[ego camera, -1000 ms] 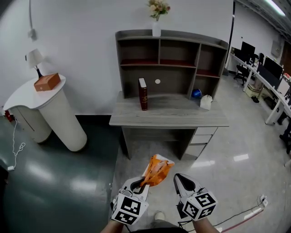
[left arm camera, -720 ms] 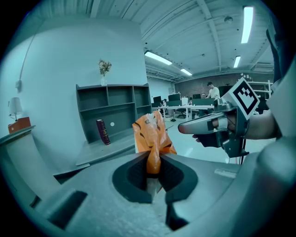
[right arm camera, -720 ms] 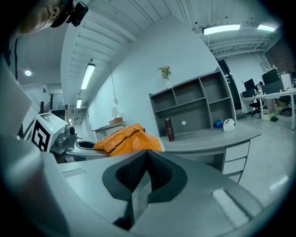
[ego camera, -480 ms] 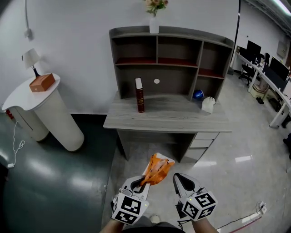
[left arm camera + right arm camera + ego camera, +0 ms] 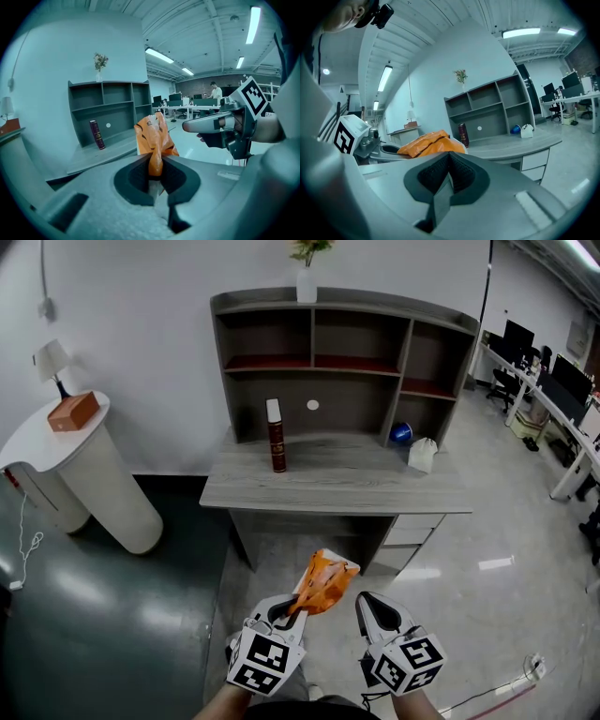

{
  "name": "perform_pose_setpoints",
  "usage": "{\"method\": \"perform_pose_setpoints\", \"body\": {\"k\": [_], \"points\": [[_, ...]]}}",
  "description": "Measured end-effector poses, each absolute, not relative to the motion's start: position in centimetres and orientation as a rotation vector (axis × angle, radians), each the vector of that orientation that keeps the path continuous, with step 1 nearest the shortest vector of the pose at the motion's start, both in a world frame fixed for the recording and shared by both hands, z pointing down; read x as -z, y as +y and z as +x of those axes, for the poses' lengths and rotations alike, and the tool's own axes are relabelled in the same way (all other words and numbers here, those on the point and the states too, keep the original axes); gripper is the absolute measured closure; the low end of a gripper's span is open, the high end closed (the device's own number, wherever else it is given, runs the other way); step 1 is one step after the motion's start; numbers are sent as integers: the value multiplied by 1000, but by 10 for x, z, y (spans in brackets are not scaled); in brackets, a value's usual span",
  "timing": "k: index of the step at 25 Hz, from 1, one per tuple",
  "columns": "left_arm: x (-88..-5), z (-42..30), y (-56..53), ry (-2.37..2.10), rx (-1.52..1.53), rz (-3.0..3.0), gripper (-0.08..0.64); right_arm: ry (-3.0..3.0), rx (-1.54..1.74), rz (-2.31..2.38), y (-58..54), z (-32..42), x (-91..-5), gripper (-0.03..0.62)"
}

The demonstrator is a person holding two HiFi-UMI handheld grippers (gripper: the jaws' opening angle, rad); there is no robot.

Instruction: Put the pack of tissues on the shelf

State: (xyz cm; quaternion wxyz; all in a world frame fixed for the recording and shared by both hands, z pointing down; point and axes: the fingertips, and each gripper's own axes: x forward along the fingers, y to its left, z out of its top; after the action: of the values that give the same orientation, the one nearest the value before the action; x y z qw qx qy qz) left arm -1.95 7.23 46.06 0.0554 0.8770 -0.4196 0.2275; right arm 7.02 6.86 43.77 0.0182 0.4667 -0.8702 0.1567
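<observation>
An orange pack of tissues (image 5: 323, 583) hangs in front of me, pinched at its lower end by my left gripper (image 5: 289, 612), which is shut on it. In the left gripper view the pack (image 5: 154, 138) stands up out of the closed jaws. My right gripper (image 5: 368, 608) is beside it on the right, shut and holding nothing; its own view shows the pack (image 5: 427, 143) to its left. The grey desk (image 5: 328, 486) with a shelf unit (image 5: 342, 367) on top stands ahead, well beyond both grippers.
On the desk stand a dark red book (image 5: 275, 436), a blue ball (image 5: 401, 433) and a white bag (image 5: 423, 454). A vase of flowers (image 5: 307, 273) tops the shelf. A white round stand (image 5: 89, 470) with a brown box (image 5: 73, 412) is at left. Office desks (image 5: 553, 399) lie at right.
The view has shifted: the desk and shelf now sit a little further left and closer. Both grippers and the orange pack hold the same pose in front of me.
</observation>
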Motion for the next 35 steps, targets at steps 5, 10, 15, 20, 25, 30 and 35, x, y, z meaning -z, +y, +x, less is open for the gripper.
{"method": "perform_pose_setpoints", "body": {"k": [5,10,15,20,25,30,35], "points": [[-460,-19,40,-1255,-670,2671,560,-2677,-488,1466,39,71,-440,592],[-460,-24,3,-1233,-662,2674,560,-2658,-485,1478,3,66,-438,592],[-459,-32,-36,-1213,-677,2680,560,-2645,-501,1503,-37,61,-436,592],[-456,-44,-80,-1198,-683,2685,560,-2624,-513,1531,-76,52,-433,592],[-454,-54,-116,-1175,-668,2708,560,-2612,-516,1549,-112,38,-434,592],[-454,-66,-150,-1155,-670,2721,560,-2598,-514,1560,-146,26,-435,592],[-455,-74,-177,-1125,-670,2741,560,-2590,-505,1578,-173,18,-434,592]]}}
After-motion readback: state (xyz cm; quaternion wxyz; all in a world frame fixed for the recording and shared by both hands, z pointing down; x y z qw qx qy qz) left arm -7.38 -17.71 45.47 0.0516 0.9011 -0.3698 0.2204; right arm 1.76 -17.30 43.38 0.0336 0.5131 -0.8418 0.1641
